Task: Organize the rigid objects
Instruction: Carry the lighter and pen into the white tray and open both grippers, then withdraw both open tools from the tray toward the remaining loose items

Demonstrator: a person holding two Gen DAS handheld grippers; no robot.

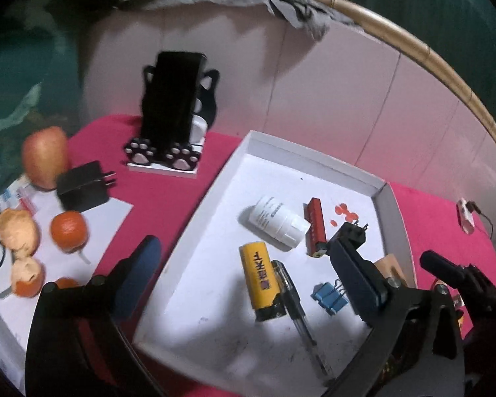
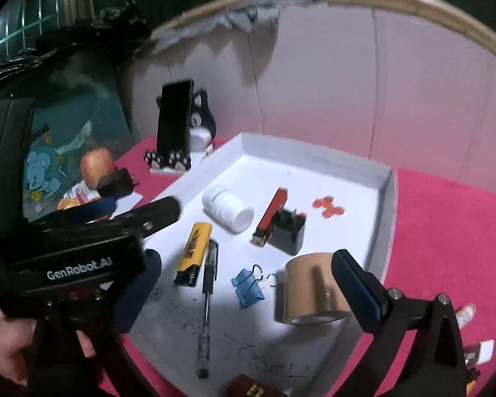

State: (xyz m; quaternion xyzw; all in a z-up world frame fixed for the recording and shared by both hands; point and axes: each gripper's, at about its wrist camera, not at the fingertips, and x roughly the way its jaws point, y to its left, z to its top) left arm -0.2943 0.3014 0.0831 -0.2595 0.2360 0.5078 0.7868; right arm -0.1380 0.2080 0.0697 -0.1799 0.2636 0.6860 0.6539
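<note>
White tray (image 2: 388,205) is already holding the bottle (image 2: 226,206), lighters, pen (image 2: 207,297), clip, tape (image 2: 309,289) and charger (image 2: 287,231), while both grippers, left gripper (image 1: 248,271) and right gripper (image 2: 248,291), are hanging released and empty, leaving the second charger (image 1: 82,190) outside.

A table under a pink cloth (image 1: 155,198) carries everything. A white tray (image 1: 211,198) sits at the middle and fills much of it. Far left of the tray a phone stand (image 1: 163,162) with paw feet holds a dark phone upright. On the left lies white paper (image 1: 115,206), with a black charger (image 1: 82,190) on its far edge, an apple (image 1: 44,157) just beyond, and an orange (image 1: 68,230) and peels (image 1: 18,233) nearer. At the far right a small white plug (image 1: 465,220) with a cable lies on the cloth.
</note>
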